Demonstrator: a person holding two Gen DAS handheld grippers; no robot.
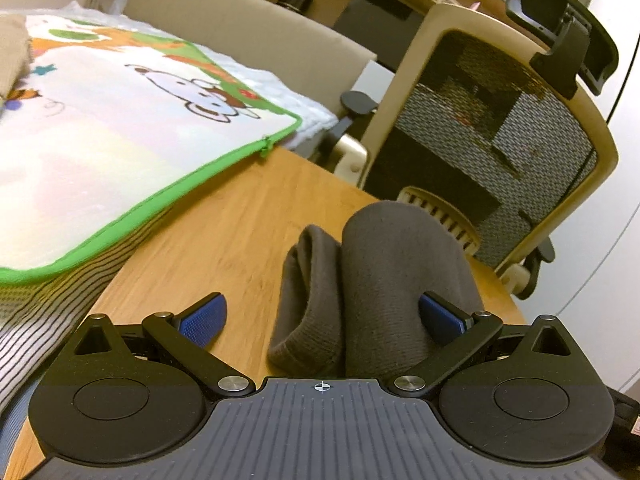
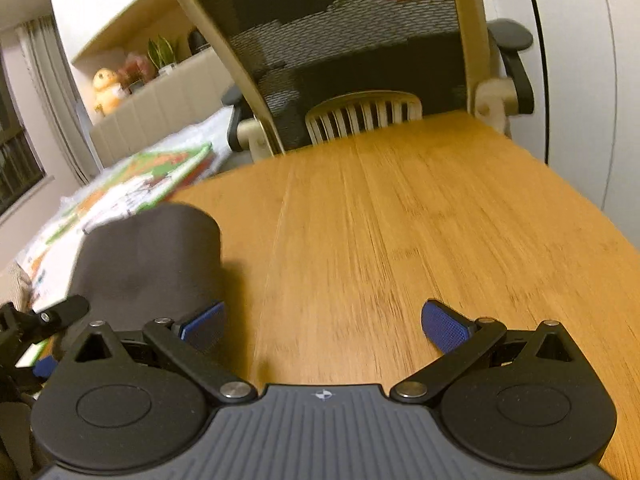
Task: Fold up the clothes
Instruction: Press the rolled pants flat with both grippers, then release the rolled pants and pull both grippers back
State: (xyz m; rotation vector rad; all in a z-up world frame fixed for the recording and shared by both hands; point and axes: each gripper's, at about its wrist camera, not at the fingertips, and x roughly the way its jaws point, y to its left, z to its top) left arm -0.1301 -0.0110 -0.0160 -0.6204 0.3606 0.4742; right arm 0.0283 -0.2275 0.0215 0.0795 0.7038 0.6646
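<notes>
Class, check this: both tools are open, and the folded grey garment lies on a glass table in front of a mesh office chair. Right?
Not quite. The table is wooden, not glass, as the right wrist view shows. The rest holds: left tool and right tool are open, grey garment before the mesh chair.

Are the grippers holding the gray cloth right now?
Neither. The left gripper is open around the folded gray cloth, not pinching it. The right gripper is open over the bare table.

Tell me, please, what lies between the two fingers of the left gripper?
In the left wrist view, the folded grey garment lies between the open left gripper fingers, resting on the wooden table.
</notes>
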